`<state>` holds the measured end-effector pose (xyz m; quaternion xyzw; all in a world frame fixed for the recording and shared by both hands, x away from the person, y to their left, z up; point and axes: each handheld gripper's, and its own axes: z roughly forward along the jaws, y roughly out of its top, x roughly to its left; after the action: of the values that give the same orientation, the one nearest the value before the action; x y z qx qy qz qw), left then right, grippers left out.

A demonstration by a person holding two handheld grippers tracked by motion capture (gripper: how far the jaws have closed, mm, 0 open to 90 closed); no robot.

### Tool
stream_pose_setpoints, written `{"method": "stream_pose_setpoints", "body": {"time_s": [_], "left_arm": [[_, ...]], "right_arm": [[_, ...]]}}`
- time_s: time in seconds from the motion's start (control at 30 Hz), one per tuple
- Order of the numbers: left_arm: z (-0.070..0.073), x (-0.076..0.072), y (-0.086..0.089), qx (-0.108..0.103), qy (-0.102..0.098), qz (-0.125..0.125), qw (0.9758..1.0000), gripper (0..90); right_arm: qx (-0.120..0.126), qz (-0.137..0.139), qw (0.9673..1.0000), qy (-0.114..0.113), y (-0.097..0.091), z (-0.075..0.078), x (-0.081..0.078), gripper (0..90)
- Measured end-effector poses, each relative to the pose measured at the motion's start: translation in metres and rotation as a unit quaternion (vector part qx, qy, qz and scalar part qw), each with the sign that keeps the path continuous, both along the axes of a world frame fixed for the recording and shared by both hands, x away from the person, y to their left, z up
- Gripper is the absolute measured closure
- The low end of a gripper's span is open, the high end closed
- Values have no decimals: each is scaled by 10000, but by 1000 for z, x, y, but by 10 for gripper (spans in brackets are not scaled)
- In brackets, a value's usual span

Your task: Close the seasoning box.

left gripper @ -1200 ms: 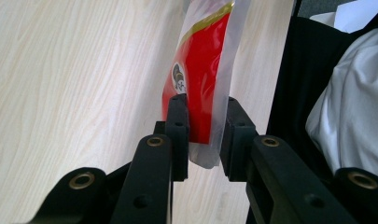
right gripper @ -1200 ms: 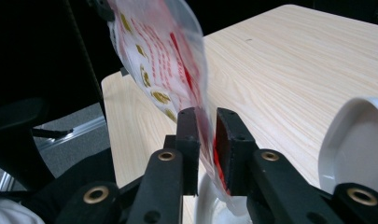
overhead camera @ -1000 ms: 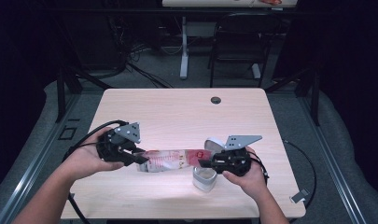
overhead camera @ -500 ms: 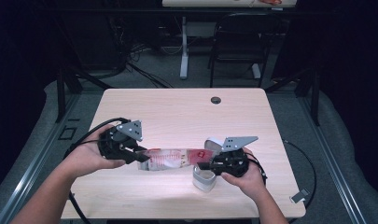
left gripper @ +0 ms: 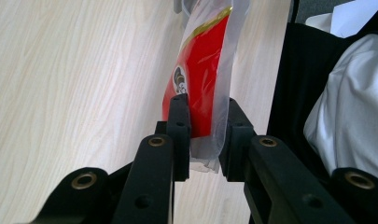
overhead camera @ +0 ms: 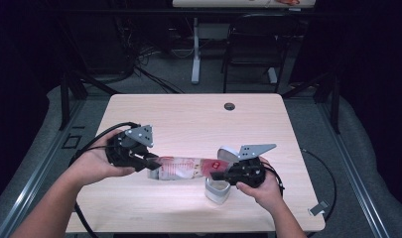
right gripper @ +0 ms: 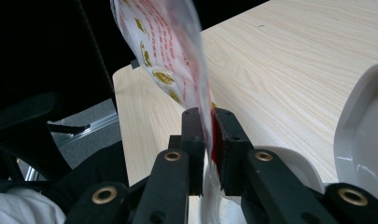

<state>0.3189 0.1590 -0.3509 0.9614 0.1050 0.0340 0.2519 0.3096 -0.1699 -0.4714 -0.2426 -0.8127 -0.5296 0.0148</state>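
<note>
We are stretching a red-and-clear packet [overhead camera: 181,167] near the desk's [overhead camera: 198,119] front edge: left gripper [left gripper: 204,135] pinching one end, right gripper [right gripper: 209,126], jaws just closing, clamping the other.

Both forearms come in from the near edge, each hand wrapped around the body of its claw. The left claw [overhead camera: 148,161] lies roughly level, jaws pointing toward the right claw [overhead camera: 219,174], which points back at it. The right claw's jaws have just been closing and now pinch the packet [overhead camera: 181,167] end between them. The left claw's jaws clamp the packet's other end.
</note>
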Motion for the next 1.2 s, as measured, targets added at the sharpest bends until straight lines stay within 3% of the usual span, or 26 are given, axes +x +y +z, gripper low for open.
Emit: {"method": "stream_pose_setpoints", "body": {"time_s": [0.17,0.47,1.2], "left_arm": [[3,-1,-3,-11,-16,13,10000,776],[7,-1,-8,27,-64,-44,10000,777],[13,2,-14,18,-118,-86,9999,782]], "right_arm": [[28,-37,10000,48,0,0,0,832],[-131,-77,9999,-36,0,0,-1,819],[-118,-98,9999,-7,-1,-2,0,823]]}}
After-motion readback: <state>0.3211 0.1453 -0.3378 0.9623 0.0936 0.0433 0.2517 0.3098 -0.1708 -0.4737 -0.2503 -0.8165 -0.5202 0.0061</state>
